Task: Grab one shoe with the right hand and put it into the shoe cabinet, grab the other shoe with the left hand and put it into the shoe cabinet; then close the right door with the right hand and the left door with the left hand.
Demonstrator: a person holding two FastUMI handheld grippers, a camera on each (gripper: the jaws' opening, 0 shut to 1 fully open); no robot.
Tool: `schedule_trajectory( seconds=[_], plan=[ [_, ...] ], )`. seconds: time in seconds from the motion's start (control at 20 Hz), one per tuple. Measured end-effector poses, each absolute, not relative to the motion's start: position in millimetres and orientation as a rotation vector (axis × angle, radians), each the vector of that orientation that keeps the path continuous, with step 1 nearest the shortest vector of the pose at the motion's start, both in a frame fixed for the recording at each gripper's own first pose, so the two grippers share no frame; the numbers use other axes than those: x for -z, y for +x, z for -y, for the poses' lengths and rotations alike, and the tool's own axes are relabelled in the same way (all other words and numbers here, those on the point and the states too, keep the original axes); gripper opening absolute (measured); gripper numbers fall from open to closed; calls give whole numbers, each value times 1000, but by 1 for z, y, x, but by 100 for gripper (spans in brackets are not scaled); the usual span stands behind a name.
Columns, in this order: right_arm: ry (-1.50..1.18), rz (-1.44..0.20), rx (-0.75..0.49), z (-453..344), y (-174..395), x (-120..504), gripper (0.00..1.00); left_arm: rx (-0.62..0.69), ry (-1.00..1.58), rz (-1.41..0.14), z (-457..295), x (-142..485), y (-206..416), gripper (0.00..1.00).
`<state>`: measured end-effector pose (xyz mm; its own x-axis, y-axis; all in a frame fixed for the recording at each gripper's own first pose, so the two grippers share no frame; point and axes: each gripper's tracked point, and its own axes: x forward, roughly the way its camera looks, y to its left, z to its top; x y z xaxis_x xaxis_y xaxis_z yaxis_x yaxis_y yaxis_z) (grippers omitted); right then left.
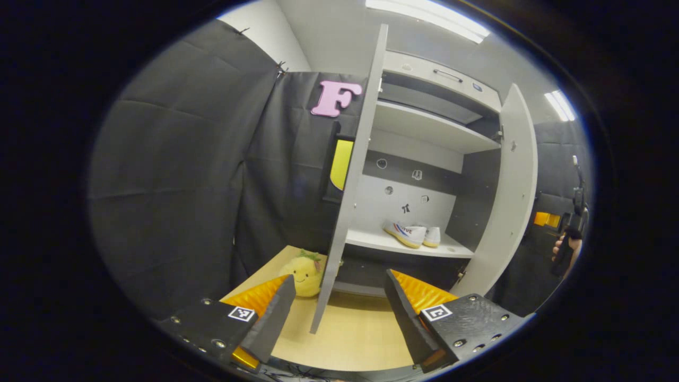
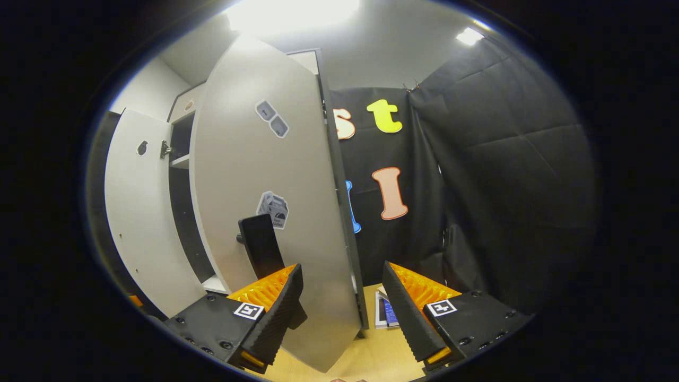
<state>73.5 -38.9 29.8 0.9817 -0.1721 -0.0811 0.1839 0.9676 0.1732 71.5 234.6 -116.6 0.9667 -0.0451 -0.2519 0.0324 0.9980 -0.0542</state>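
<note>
In the left gripper view, the left gripper (image 1: 339, 307) has its fingers spread wide, holding nothing; the thin edge of the left door (image 1: 350, 185) stands up between them, closer to the finger at seven o'clock, and whether that finger touches it I cannot tell. Past the door the shoe cabinet (image 1: 424, 159) stands open. Both shoes (image 1: 411, 233) sit side by side on its lower shelf, a little right of centre, toes toward the room. One shoe carries red and blue lettering on its side, too small to read. Small stickers dot the cabinet's back panel (image 1: 408, 185), also unreadable. A yellow plush toy (image 1: 303, 273) sits on the wooden floor (image 1: 350, 334) at seven o'clock, just behind the door. At three o'clock, a hand (image 1: 565, 249) holds a dark handle beyond the right door (image 1: 506, 196).

In the right gripper view, the right gripper (image 2: 342, 302) is also wide open and empty. The right door (image 2: 276, 212) fills the left half, its free edge running down between the fingers. The finger at seven o'clock lies against the door's face just below a black handle (image 2: 260, 246). Stickers on the door cannot be read. A small tablet-like thing (image 2: 386, 313) lies on the floor at six o'clock.
</note>
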Motion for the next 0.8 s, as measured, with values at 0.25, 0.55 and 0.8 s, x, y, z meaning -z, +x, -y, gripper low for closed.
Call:
schedule_trajectory(
  seconds=[0.25,0.55,0.8],
  plan=[
    [193,-56,124,8,98,-26,95,13,-38,-251,-257,116,70,97],
    [216,-80,155,2,101,-5,97,-21,-1,-222,-275,101,66,97],
    [219,-98,204,9,90,11,98,-37,18,-178,-296,81,86,96]
  ],
)
